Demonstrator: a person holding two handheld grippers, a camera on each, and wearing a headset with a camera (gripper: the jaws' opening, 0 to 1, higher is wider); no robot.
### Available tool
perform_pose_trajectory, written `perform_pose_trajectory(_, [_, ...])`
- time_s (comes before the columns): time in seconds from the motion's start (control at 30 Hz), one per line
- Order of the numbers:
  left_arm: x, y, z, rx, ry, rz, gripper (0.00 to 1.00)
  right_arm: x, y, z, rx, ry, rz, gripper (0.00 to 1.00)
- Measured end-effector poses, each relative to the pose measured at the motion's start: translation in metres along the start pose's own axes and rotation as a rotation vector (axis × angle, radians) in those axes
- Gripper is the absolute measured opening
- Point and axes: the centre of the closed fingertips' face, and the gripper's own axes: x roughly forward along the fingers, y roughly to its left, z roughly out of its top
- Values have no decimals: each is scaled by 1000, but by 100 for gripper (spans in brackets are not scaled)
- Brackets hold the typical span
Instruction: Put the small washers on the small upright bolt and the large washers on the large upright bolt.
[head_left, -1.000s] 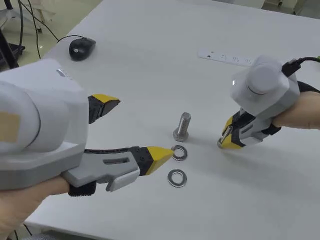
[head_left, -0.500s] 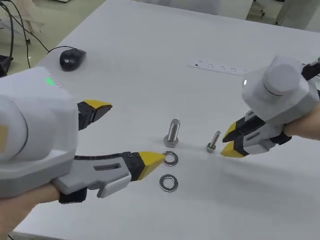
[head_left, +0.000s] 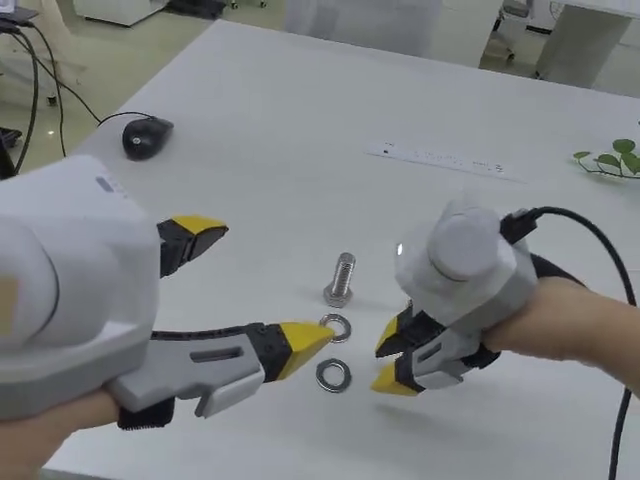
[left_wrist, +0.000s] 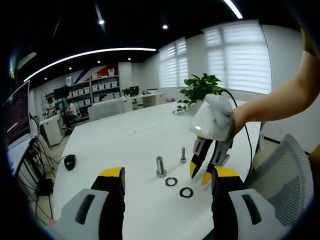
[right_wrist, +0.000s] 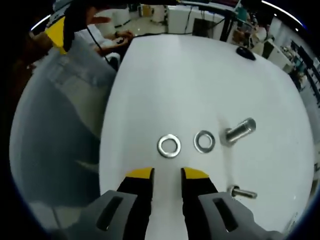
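Swinging in from the right since the earlier frame, the right gripper (head_left: 385, 360) is hovering in the head view just beside two flat steel washers (head_left: 333, 375) lying on the white table (head_left: 300, 130) near the large upright steel bolt (head_left: 340, 280); the left gripper (head_left: 260, 285) is gaping wide, empty. In the left gripper view, the small upright steel bolt (left_wrist: 183, 155) is standing beside the large one. In the right gripper view, the jaws are sitting narrowly parted, gripping nothing.
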Motion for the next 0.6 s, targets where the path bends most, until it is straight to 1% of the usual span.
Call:
perform_pose_trajectory(0.07, [-1,-3,0,-6,2,-7,70,7,-1,5,-20,1,3,23])
perform_pose_trajectory(0.13, [-3,-5,1,-1,-6,-10,70,12,-3,10,-24,-3,10,25])
perform_pose_trajectory(0.2, [-4,-5,1,-5,-8,-9,70,15,-4,14,-34,0,12,28])
perform_pose_trajectory(0.33, [-5,-2,0,-21,-9,0,70,22,-5,22,-56,-1,27,29])
perform_pose_trajectory(0.43, [-5,-1,-1,-24,-7,4,70,27,-4,20,-79,22,36,30])
perform_pose_trajectory(0.47, [-5,-2,-1,-24,-8,3,70,29,-4,19,-77,28,38,30])
perform_pose_trajectory(0.6, [-4,1,2,-30,-17,4,70,29,-2,19,-83,32,47,31])
